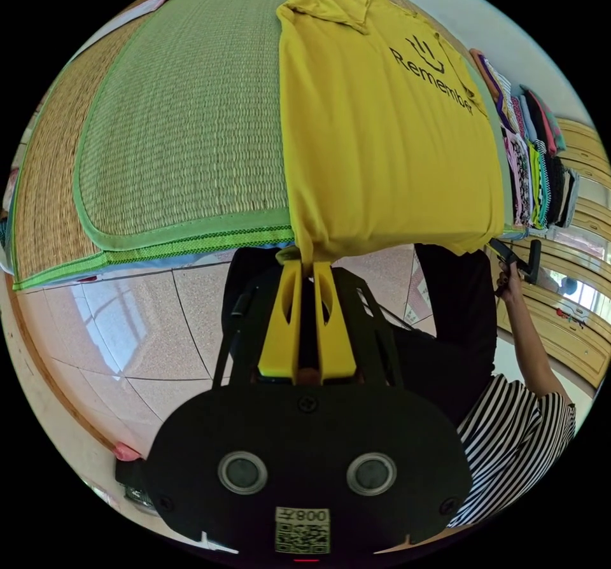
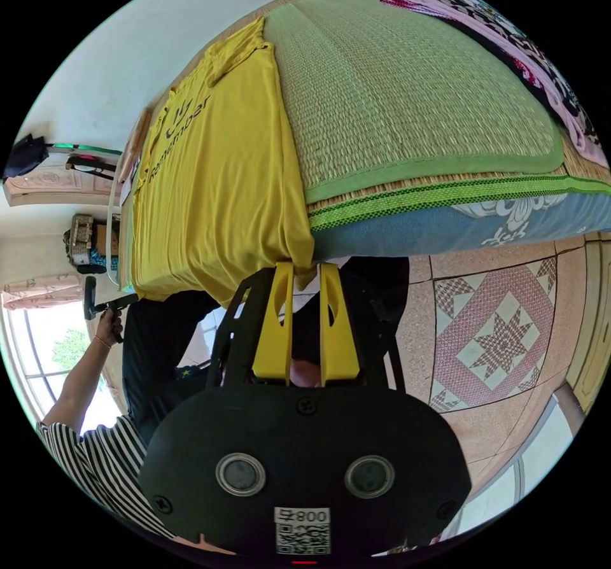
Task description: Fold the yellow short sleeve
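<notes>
— Where is the yellow shirt [image 1: 382,149]?

— It lies flat on the green woven mat [image 1: 184,130] that covers the bed, printed side up, with its bottom hem hanging just over the bed's edge. In the left gripper view a sleeve is folded in over the chest near the collar, at the far end of the bed.

— What are the tongs doing?

— The left gripper [image 1: 307,266] has its two yellow jaws closed tight on one bottom corner of the shirt; the fabric bunches between the tips. In the right gripper view, the right gripper [image 2: 305,270] is at the other bottom corner [image 2: 299,251]. Cloth hangs between its jaws, which stand a little further apart, and I cannot tell whether they truly pinch it.

— Anything else on the bed?

— A stack of folded clothes [image 1: 534,161] sits just beside the shirt in the left gripper view. In the right gripper view, patterned clothes [image 2: 496,34] lie spread along the far edge of the mat, well apart from the shirt.

— And the person?

— A striped sleeve [image 1: 515,442] and a hand [image 1: 506,276] on a black handle show beyond the hem. Dark trousers [image 1: 458,340] stand against the bed, above the tiled floor [image 1: 127,340].
</notes>
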Demonstrator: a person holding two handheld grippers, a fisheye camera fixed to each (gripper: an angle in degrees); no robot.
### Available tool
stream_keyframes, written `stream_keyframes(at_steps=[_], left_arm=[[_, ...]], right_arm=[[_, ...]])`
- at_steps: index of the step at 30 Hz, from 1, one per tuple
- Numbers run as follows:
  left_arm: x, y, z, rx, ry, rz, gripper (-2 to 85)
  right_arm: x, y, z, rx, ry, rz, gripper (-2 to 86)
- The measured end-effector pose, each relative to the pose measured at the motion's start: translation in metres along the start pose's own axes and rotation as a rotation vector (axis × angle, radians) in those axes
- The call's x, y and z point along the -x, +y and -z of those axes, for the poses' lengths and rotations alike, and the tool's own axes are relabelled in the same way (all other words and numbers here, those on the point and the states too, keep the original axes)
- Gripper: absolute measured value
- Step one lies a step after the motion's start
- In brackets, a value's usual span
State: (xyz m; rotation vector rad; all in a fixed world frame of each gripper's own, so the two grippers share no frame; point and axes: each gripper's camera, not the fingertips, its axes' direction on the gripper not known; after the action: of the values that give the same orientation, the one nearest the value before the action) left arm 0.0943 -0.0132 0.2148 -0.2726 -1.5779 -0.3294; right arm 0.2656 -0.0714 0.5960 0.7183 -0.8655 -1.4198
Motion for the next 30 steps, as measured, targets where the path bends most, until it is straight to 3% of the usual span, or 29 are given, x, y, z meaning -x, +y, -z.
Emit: stream_keyframes(at_steps=[30], left_arm=[[0.045,0.057,0.006,-0.148,0.144,-0.004,2.3]], right_arm=[[-0.016,0.008,0.063,0.019,-0.025,0.13,0.5]])
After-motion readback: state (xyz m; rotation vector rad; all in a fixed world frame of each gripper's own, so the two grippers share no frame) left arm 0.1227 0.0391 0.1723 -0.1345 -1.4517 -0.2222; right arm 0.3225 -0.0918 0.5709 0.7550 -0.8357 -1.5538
